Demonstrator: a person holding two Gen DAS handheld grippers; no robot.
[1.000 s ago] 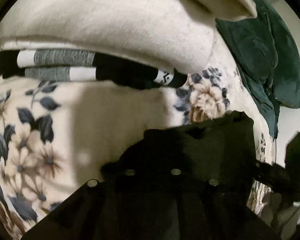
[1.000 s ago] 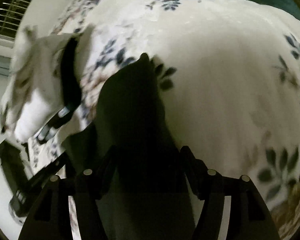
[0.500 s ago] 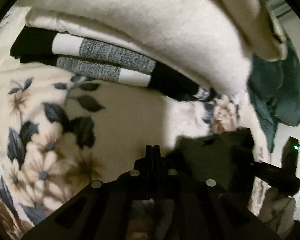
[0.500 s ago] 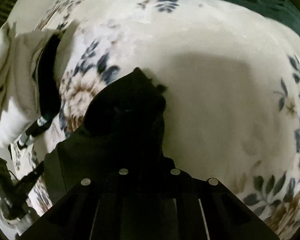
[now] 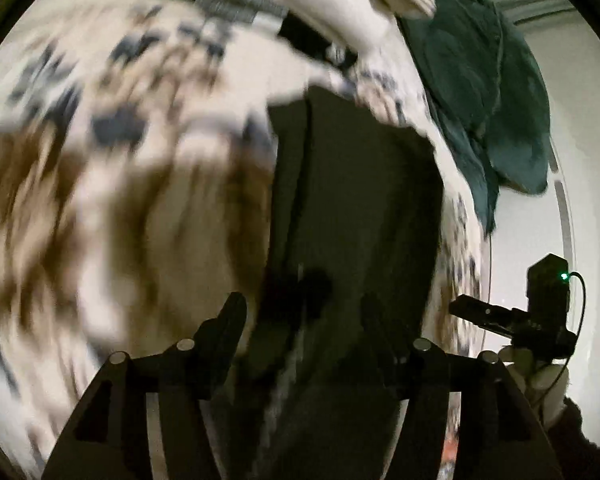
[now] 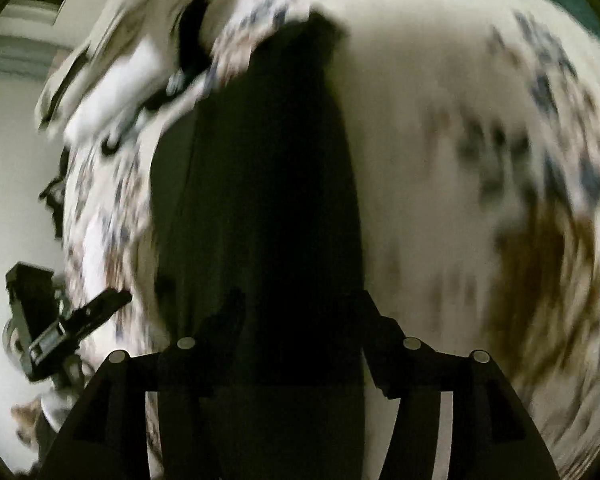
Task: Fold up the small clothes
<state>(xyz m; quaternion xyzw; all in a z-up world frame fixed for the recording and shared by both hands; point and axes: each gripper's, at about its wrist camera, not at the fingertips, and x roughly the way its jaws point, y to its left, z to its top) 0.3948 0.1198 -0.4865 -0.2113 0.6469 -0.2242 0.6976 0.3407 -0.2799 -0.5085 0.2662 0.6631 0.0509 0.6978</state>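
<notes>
A dark, nearly black small garment (image 5: 360, 200) lies stretched out on the floral blanket (image 5: 120, 200); it also shows in the right wrist view (image 6: 268, 200). My left gripper (image 5: 304, 312) is open, its fingers spread over the near end of the garment. My right gripper (image 6: 300, 312) is open too, fingers either side of the garment's near end. Both views are motion-blurred. The right gripper shows in the left wrist view (image 5: 512, 320), and the left gripper in the right wrist view (image 6: 72, 320).
A stack of folded clothes, cream over black-grey-white stripes (image 5: 300, 12), sits at the far end of the blanket, also in the right wrist view (image 6: 140, 60). A dark green cloth (image 5: 480, 100) lies at the right. A white wall stands beyond.
Both grippers were shut half a second ago and are open now. Both have pulled back from the stack, and the dark garment now lies stretched long in front of them.
</notes>
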